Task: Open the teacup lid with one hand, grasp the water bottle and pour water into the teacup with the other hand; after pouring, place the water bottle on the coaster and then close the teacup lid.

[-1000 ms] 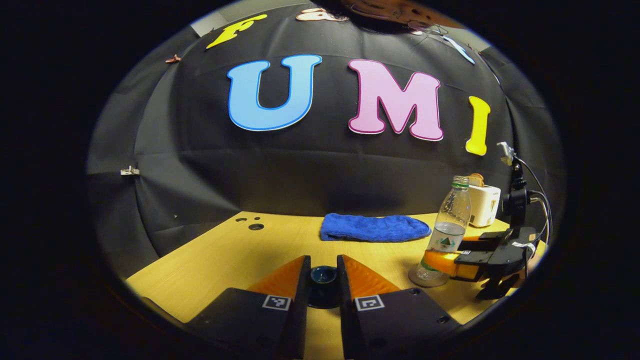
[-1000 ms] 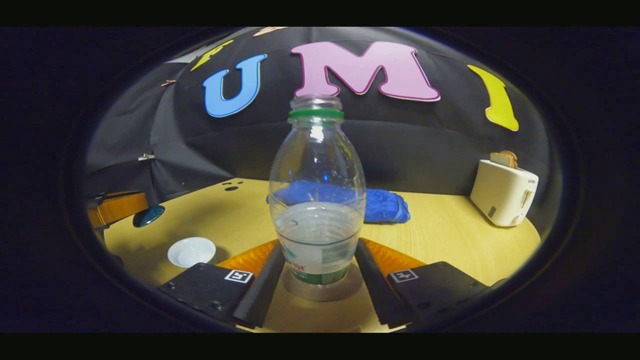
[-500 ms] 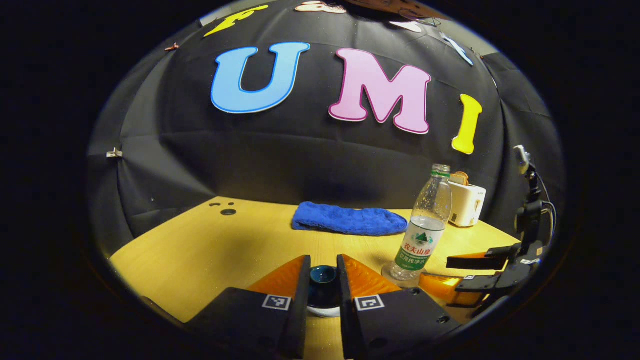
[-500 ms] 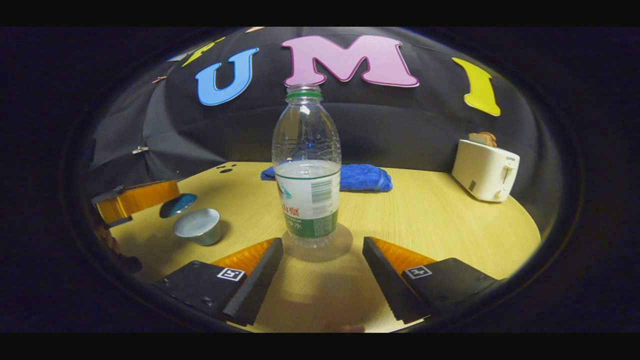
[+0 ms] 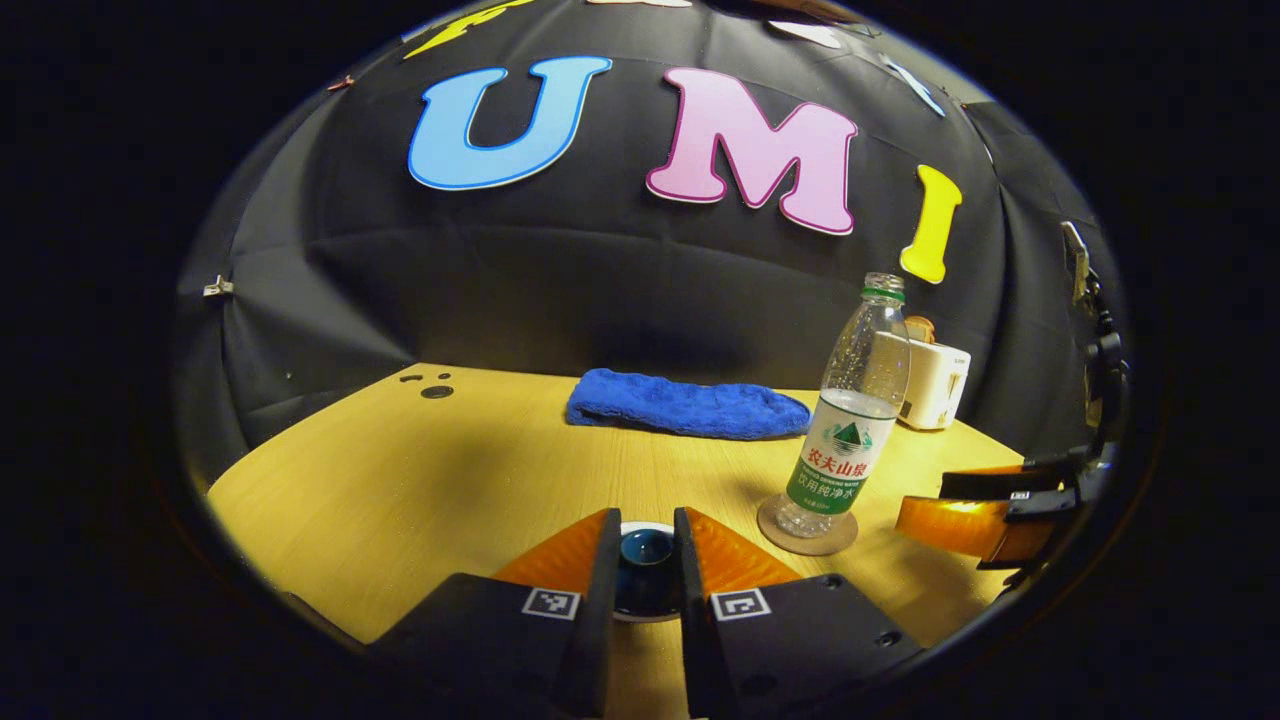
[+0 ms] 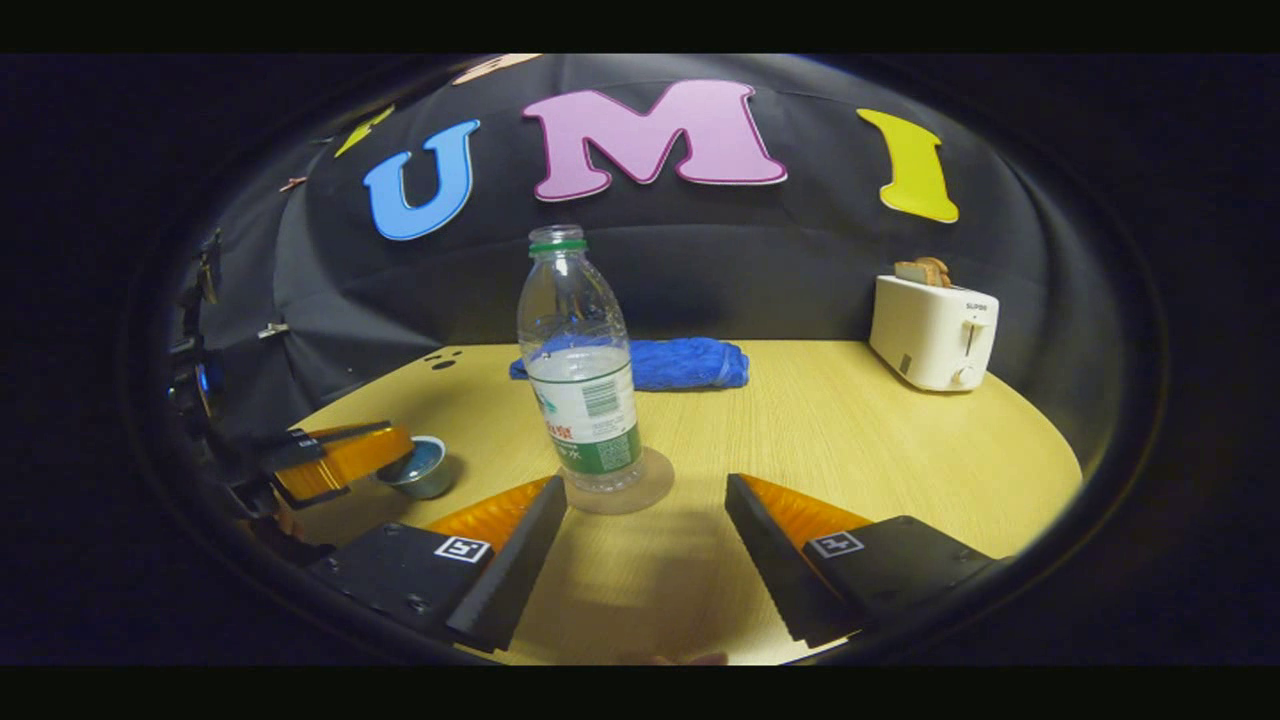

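One bottle (image 6: 578,365), cap off, stands upright on one round coaster (image 6: 620,485) on the wooden surface (image 6: 850,440). Right gripper (image 6: 645,545) sits just behind it with jaws spread wide, touching nothing. Left gripper (image 5: 645,570) has its jaws pinching the one dark blue lid (image 5: 646,552), right over the white cup (image 6: 418,468); can't tell if the lid is seated yet. Also one blue towel (image 5: 685,408) by the back wall and one white toaster (image 6: 933,331) with bread in it, off to the right.
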### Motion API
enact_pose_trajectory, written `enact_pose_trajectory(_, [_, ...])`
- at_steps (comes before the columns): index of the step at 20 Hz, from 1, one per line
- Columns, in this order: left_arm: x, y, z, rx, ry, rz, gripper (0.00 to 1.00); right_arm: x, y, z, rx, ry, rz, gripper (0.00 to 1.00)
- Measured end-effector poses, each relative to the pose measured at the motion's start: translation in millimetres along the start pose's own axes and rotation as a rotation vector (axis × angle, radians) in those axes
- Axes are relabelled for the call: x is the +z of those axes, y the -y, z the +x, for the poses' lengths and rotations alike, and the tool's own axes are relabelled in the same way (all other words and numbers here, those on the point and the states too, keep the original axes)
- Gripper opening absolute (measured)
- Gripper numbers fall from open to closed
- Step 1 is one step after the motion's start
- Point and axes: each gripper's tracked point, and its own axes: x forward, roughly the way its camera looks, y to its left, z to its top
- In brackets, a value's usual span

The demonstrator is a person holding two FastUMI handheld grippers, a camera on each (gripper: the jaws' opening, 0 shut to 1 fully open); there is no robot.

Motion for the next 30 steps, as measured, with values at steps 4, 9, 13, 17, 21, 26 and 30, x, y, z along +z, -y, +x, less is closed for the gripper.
enact_pose_trajectory(4, [14,5,-5,-0.007,0.029,0.03,0.42,13,-5,-14,0.013,0.015,-0.023,0.92])
enact_pose_trajectory(9, [87,8,-35,-0.02,0.095,0.04,0.44,53,-15,-45,0.021,0.032,-0.01,0.92])
enact_pose_trajectory(13, [146,13,-69,-0.072,0.1,0.044,0.66,107,-16,-81,-0.011,0.078,0.01,0.99])
enact_pose_trajectory(17, [201,10,-102,-0.078,0.125,0.076,0.91,171,-16,-116,-0.05,0.153,-0.012,0.99])
enact_pose_trajectory(21, [250,11,-136,-0.091,0.175,0.117,0.95,222,-24,-150,-0.062,0.24,-0.029,0.99])
enact_pose_trajectory(26, [272,11,-161,-0.103,0.193,0.089,0.95,250,-37,-180,-0.069,0.302,-0.063,0.99])
enact_pose_trajectory(30, [280,8,-172,-0.103,0.215,0.104,0.95,261,-44,-193,-0.077,0.335,-0.102,0.99])
